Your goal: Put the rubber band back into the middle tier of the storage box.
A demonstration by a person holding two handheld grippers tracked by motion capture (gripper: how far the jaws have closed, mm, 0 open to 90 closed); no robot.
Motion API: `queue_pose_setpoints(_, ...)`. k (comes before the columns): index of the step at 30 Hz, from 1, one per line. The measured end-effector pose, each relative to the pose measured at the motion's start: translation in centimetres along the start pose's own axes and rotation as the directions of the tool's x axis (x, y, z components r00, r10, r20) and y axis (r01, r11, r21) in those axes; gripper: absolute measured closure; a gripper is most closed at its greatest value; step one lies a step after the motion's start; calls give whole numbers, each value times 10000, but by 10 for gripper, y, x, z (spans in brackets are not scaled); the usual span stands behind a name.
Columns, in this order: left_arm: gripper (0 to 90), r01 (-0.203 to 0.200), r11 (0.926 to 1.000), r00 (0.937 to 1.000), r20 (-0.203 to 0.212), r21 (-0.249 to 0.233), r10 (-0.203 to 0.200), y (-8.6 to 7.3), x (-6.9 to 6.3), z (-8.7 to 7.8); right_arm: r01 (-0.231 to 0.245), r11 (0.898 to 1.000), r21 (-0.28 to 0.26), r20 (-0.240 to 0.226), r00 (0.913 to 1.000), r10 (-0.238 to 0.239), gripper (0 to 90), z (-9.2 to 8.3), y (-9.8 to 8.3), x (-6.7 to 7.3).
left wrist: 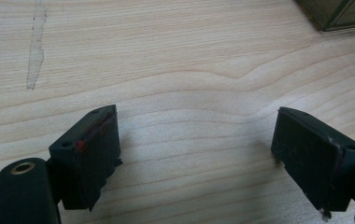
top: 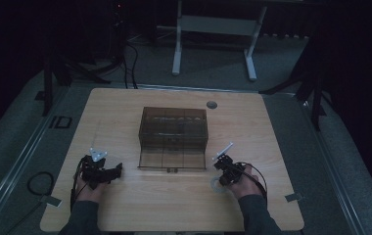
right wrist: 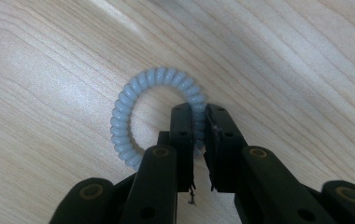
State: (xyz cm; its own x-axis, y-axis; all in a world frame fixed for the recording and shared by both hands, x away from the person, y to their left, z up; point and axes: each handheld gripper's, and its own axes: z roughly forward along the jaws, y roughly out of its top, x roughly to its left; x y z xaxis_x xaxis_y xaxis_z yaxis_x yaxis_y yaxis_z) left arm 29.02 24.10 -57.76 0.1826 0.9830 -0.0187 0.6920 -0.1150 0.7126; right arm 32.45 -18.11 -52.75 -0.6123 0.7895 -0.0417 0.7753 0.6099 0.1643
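Grasp step: right hand-held gripper (right wrist: 199, 135) pinches the coiled hair tie (right wrist: 133, 112) near the box (top: 173, 137); left hand-held gripper (left wrist: 194, 154) spread, idle. Next: lift cleanly.

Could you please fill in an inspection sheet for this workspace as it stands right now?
Surface: light wooden table; a pale smear on the wood.
Job's things: pale blue spiral hair tie, flat on the table; dark clear box at centre, front flap down.
Clutter: small round grey disc near the far edge.
Grippers: right gripper shut on the hair tie's coil; left gripper open, nothing between its jaws.
Cables: black cable looped on the floor at left.
Surroundings: dim room, white table frame beyond.
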Motion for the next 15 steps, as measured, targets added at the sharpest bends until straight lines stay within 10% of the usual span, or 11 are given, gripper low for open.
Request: queue_pose_setpoints(15,153,-3,10000,10000,-1,1,3,0,0,0,-131,9995,-295,9,9999,131,817,-4,0,-1)
